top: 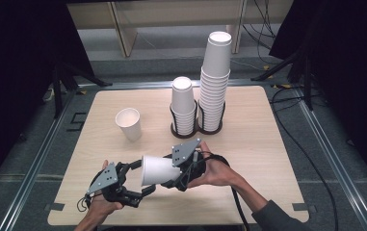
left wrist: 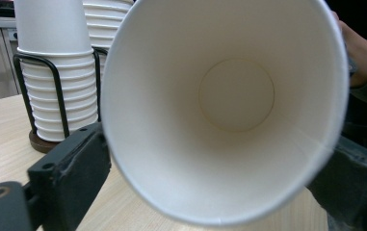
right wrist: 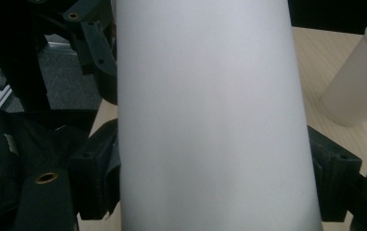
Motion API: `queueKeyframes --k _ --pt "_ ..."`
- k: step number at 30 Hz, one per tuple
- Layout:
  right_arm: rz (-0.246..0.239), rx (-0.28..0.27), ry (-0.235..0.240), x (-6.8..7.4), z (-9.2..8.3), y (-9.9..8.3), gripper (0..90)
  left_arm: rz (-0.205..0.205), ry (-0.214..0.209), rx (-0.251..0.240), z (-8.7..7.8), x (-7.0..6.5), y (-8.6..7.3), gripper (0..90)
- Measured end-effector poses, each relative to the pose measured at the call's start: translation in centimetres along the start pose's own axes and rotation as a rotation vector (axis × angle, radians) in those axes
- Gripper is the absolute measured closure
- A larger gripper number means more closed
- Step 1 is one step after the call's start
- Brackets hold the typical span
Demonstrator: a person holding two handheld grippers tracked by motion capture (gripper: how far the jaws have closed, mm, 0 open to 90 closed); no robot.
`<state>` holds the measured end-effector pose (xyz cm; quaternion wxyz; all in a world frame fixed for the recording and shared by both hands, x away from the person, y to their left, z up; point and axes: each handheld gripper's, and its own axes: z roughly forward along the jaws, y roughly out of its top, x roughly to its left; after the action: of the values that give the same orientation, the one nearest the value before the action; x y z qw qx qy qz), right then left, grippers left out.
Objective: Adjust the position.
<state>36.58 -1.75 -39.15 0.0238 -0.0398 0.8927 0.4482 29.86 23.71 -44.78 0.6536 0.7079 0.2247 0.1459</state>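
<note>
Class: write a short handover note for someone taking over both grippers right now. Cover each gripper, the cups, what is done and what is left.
Right gripper: shut on the held cup, jaws on both its sides; the cup lies level, mouth toward the left gripper.
Left gripper: jaws either side of the cup's rim; whether they press is unclear.
Loose cup: upright on the table, apart.
Holder: a short stack and a tall stack.
Done: one cup lifted.
Left: probably pass it across, then stack or set it down.

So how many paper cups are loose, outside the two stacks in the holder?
2. One cup lies sideways between the two grippers near the table's front edge; the other cup stands upright, mouth up, left of the holder. More could be hidden.
</note>
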Motion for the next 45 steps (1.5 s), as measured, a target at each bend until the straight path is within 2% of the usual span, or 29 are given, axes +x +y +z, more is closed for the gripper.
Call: queueKeyframes --k 3,5,8,10,15,19,21,23,25,27,29,30,33,37,42,43,45 --pt "0.007 -0.016 0.015 0.0 0.3 -0.1 23.0 0.007 0.006 -0.002 0.0 0.0 0.0 3.1" --pt "0.009 -0.027 0.022 0.0 0.5 -0.1 22.9 -0.005 0.005 -0.019 0.1 -0.1 0.1 2.1" --pt "0.007 -0.047 0.029 0.0 0.7 -0.3 22.8 -0.013 -0.001 -0.030 0.0 -0.1 0.2 2.2" --pt "0.024 -0.060 0.041 0.1 0.9 -0.4 22.8 -0.030 -0.002 -0.049 0.0 -0.2 0.2 2.2" --pt "0.043 -0.092 0.063 0.1 1.4 -0.6 22.7 -0.033 -0.001 -0.073 -0.2 -0.2 0.4 1.8" --pt "0.051 -0.119 0.067 -0.1 1.5 -0.8 22.7 -0.060 -0.001 -0.098 -0.3 -0.2 0.5 3.2" --pt "0.047 -0.135 0.065 -0.2 1.5 -0.9 22.7 -0.060 0.002 -0.102 -0.3 -0.2 0.6 3.5" --pt "0.068 -0.144 0.077 -0.1 1.6 -0.9 22.6 -0.057 0.003 -0.100 -0.4 -0.2 0.7 3.9" --pt "0.050 -0.141 0.068 -0.3 1.7 -1.1 22.7 -0.050 0.002 -0.098 -0.4 -0.1 0.7 5.3" --pt "0.072 -0.141 0.082 -0.3 1.7 -1.2 22.7 -0.040 0.001 -0.093 -0.4 -0.1 0.8 6.7" --pt "0.048 -0.135 0.070 -0.4 1.8 -1.3 22.6 -0.030 -0.002 -0.088 -0.4 -0.2 0.8 7.8" --pt "0.061 -0.129 0.078 -0.3 1.9 -1.4 22.5 -0.030 -0.005 -0.090 -0.4 -0.2 0.8 8.8" --pt "0.062 -0.120 0.082 -0.4 2.1 -1.7 22.3 -0.014 -0.011 -0.086 -0.5 -0.1 0.9 11.3" --pt "0.064 -0.104 0.080 -0.5 2.4 -1.9 21.7 -0.013 -0.016 -0.078 -0.5 -0.1 0.9 13.7" --pt "0.082 -0.095 0.070 -0.6 2.5 -2.0 19.3 0.001 0.005 -0.053 -0.4 -0.2 1.0 14.8" --pt "0.070 -0.096 0.056 -0.7 2.6 -2.1 18.2 0.005 0.012 -0.049 -0.4 -0.2 1.0 14.8" --pt "0.091 -0.080 0.045 -0.8 2.5 -2.2 16.3 0.003 0.024 -0.038 -0.4 -0.1 1.1 14.8"
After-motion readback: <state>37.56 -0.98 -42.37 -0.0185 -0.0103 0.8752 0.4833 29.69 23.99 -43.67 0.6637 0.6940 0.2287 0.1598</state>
